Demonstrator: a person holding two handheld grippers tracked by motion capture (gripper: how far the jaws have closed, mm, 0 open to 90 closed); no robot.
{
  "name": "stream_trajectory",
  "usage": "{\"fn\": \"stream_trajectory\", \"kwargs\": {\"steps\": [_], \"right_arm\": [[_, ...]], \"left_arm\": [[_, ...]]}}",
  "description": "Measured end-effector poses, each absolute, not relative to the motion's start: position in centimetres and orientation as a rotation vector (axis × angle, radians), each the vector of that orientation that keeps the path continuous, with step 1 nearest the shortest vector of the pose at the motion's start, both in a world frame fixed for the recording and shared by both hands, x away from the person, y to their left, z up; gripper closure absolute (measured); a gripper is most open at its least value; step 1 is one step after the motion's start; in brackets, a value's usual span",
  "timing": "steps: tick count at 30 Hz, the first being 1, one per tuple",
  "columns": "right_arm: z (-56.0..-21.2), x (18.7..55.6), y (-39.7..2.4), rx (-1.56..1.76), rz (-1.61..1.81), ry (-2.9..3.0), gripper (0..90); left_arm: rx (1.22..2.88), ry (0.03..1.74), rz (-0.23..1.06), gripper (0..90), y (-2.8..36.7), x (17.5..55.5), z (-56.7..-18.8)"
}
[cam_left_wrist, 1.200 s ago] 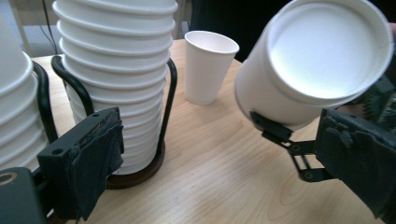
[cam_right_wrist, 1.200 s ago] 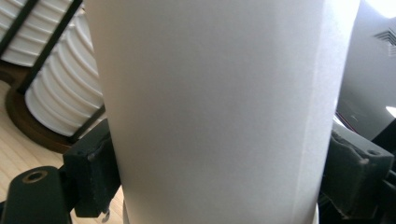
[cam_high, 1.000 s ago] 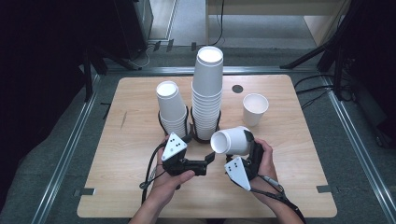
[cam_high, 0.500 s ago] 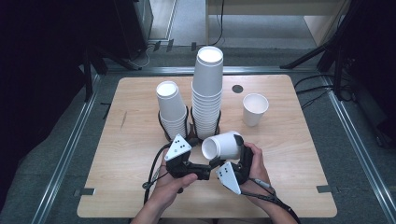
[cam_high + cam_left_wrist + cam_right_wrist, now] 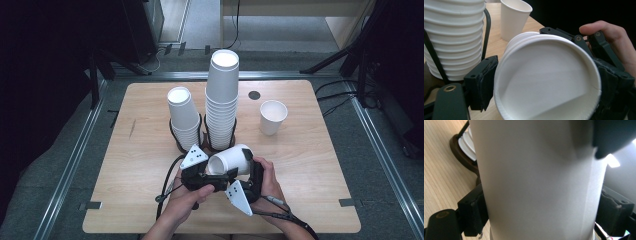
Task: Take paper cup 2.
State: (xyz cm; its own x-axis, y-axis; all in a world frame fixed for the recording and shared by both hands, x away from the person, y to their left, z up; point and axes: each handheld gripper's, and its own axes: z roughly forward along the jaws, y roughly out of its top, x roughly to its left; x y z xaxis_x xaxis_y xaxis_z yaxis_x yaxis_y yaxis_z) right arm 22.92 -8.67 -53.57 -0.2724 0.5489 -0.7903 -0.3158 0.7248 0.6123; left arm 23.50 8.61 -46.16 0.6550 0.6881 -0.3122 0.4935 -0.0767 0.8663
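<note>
At lower centre of the high view, the right gripper (image 5: 245, 172) clamps the cup (image 5: 231, 161) by its wall; the left gripper (image 5: 212, 177), jaws just closing, pinches its rim. Thin, light, crushable paper: grip gently near the stiffer rim. Stacks (image 5: 221, 102) stand beyond.

We see a pale wooden counter (image 5: 320, 175) on a grey floor (image 5: 385, 150). Metal rails (image 5: 70, 165) flank it; beyond, we find darkness

2 cup stacks (image 5: 222, 100), 1 loose cup (image 5: 273, 116), 2 grippers (image 5: 220, 175).
</note>
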Motion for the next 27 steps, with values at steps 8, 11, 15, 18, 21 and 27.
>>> {"fn": "stream_trajectory", "kwargs": {"steps": [8,11,15,18,21,27], "right_arm": [[-53.67,22.76,-8.48,0.174,0.844,1.652,12.4],[-53.84,22.84,-8.47,0.170,0.835,1.655,12.2],[-54.12,22.93,-8.31,0.154,0.820,1.659,11.8],[-54.11,22.96,-8.24,0.163,0.840,1.662,11.7],[-54.10,22.99,-8.31,0.161,0.829,1.665,11.4],[-54.29,23.08,-8.15,0.164,0.834,1.671,10.7]], "left_arm": [[1.732,0.984,0.201,18.9,8.76,23.72,-46.33],[1.743,0.988,0.208,19.5,8.69,23.72,-46.40],[1.773,1.001,0.212,20.3,8.86,23.72,-46.28],[1.760,1.010,0.196,20.4,9.07,23.84,-46.24],[1.760,1.000,0.185,20.6,9.15,23.97,-46.38],[1.749,0.997,0.172,20.9,9.59,24.10,-46.69]]}}
